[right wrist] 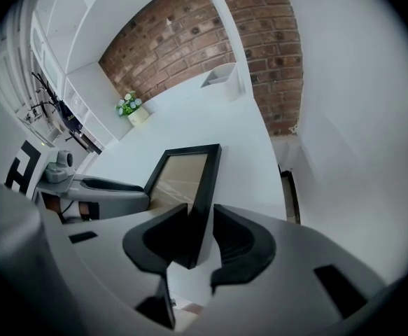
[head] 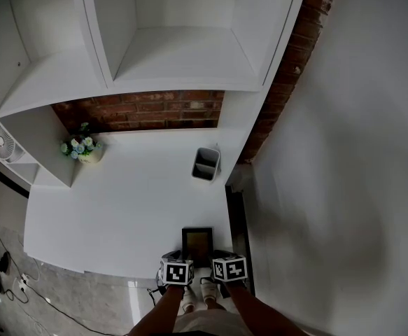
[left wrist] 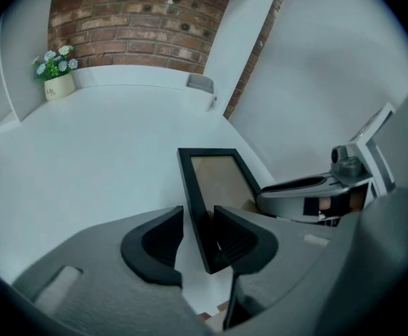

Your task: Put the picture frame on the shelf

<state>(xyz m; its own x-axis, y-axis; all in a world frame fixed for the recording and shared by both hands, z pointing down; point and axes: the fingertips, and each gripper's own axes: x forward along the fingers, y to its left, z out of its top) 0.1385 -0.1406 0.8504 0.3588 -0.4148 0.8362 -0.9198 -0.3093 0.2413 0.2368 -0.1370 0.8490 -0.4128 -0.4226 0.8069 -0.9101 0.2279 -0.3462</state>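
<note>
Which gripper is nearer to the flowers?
Left. The left gripper straddles the frame's left edge, the side toward the flowers. The right gripper straddles its right edge, farther from them.

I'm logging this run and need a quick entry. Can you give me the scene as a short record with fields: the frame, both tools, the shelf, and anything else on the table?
picture frame: black border, at the table's near edge
left tool: jaws astride the frame's left edge, seemingly not clamped yet
right tool: jaws astride its right edge, slim gap on one side
shelf: white, above the table, frame not on it
also on table: flower pot back left, grey bin back right
</note>
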